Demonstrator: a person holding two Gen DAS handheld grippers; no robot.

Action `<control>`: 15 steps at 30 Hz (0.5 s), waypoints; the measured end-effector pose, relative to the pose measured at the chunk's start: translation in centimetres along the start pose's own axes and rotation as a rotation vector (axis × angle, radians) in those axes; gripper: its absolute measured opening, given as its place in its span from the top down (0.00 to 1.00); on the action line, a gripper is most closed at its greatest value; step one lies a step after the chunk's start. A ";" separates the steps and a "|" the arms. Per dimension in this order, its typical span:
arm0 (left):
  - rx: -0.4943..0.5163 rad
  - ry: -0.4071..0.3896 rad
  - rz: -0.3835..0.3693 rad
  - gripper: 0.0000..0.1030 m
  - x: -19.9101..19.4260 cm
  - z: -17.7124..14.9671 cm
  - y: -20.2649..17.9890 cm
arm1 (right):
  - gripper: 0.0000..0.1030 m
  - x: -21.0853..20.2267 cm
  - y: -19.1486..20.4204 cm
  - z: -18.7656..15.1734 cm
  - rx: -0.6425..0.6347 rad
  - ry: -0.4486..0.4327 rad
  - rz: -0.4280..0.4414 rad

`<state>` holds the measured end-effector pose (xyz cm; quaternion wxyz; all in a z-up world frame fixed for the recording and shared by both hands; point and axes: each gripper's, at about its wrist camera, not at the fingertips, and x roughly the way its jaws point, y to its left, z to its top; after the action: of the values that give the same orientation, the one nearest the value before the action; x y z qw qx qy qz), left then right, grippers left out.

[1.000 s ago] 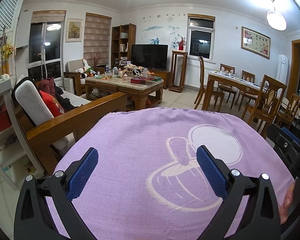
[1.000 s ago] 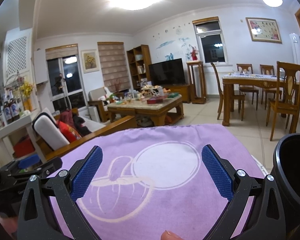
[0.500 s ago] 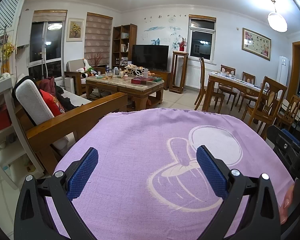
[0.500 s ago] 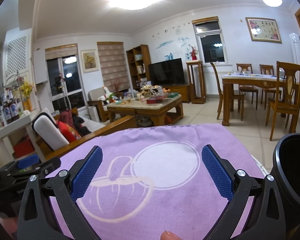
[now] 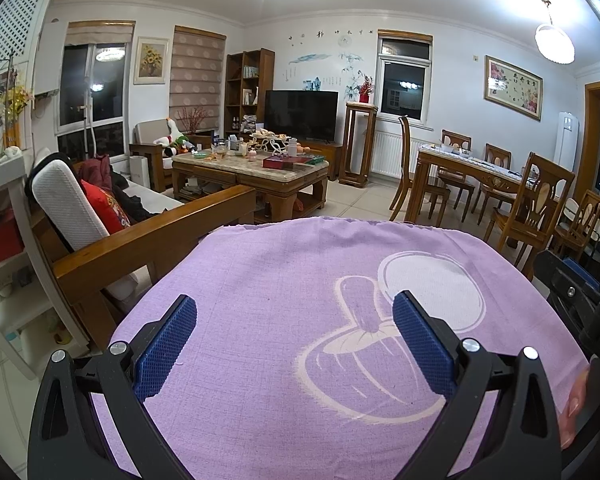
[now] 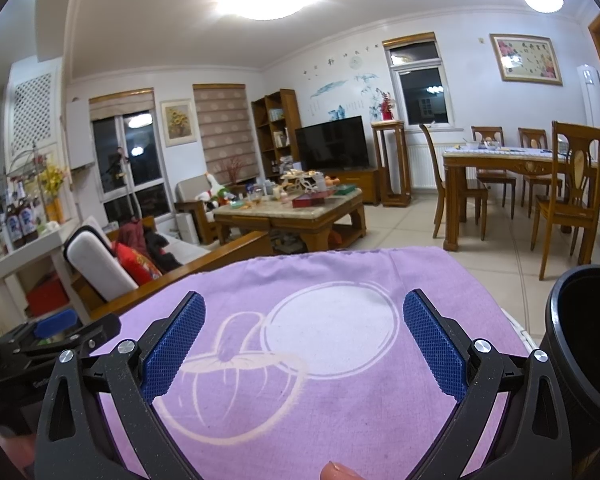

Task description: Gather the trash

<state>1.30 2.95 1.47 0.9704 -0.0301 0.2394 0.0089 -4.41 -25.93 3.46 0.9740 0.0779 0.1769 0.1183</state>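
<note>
My left gripper [image 5: 296,320] is open and empty above a purple cloth [image 5: 300,272] with a pale cartoon print. My right gripper [image 6: 302,316] is open and empty above the same cloth [image 6: 340,280]. A cluttered wooden coffee table [image 5: 256,172] stands across the room with small items on it, too small to tell trash from the rest; it also shows in the right wrist view [image 6: 300,210]. The right gripper's body [image 5: 580,300] shows at the right edge of the left wrist view. The left gripper's body [image 6: 48,336] shows at the left edge of the right wrist view.
A wooden sofa [image 5: 140,236] with a red cushion [image 5: 106,208] stands left. A dining table [image 5: 472,172] with chairs [image 5: 536,200] stands right. A TV [image 5: 300,114] and bookshelf [image 5: 248,88] line the far wall. A black cylindrical container [image 6: 584,332] is at the right.
</note>
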 end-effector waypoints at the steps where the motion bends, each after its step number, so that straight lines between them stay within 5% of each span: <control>1: -0.001 0.000 0.001 0.05 0.0 -0.1 -0.1 | 0.05 0.0 0.0 0.1 0.000 0.000 0.000; 15: 0.000 -0.001 0.000 0.05 0.0 -0.1 -0.1 | 0.05 0.0 0.0 0.0 0.000 0.000 0.000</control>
<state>1.27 2.87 1.37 0.9706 -0.0300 0.2388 0.0091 -4.44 -25.94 3.51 0.9740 0.0781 0.1771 0.1181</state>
